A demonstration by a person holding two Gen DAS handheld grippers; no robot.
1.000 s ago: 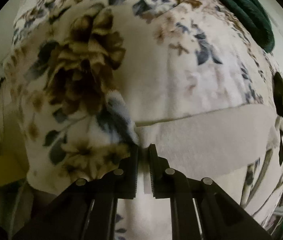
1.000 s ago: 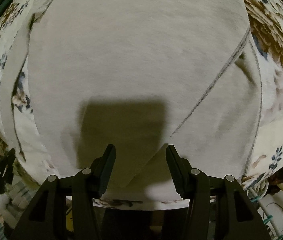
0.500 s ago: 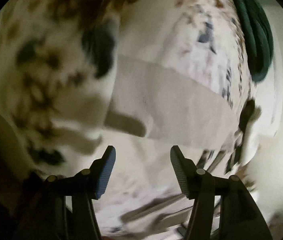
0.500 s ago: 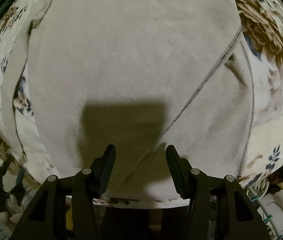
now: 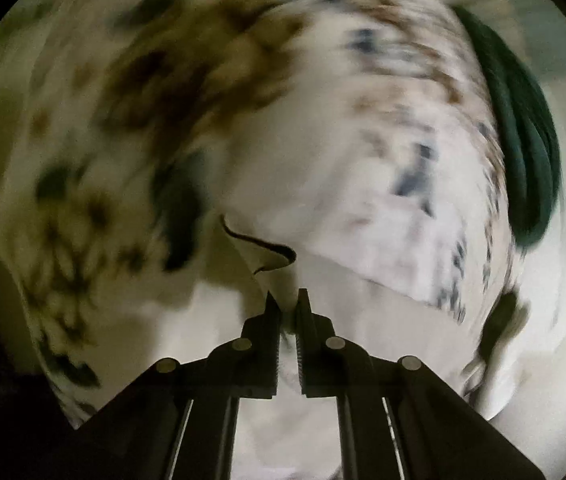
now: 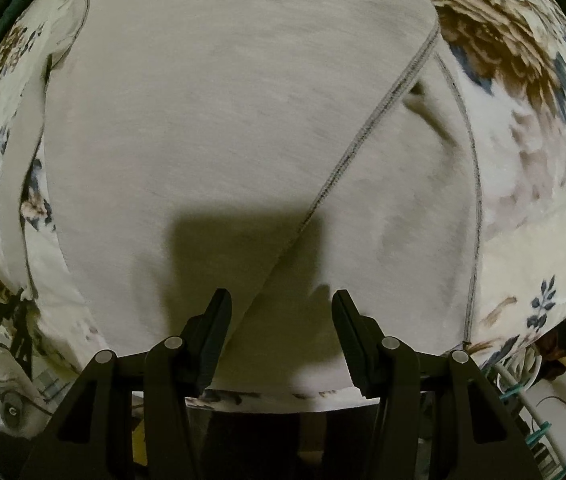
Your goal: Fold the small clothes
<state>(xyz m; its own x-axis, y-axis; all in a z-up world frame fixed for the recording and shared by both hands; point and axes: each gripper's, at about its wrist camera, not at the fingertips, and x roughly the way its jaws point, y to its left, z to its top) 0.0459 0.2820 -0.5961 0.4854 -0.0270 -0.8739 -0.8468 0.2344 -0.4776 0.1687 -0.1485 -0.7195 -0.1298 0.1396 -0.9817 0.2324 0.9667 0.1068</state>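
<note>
The left gripper (image 5: pixel 287 304), open half a second ago, now clamps a raised edge of the beige garment (image 5: pixel 263 264); its view tilts.

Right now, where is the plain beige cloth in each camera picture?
Left wrist view: the plain beige cloth is a blurry band just above and right of the left gripper, whose jaws pinch its curled edge.
Right wrist view: the cloth fills the middle, ahead of the open right gripper.
Shared landmark: the flowered blanket lying under the cloth.
</note>
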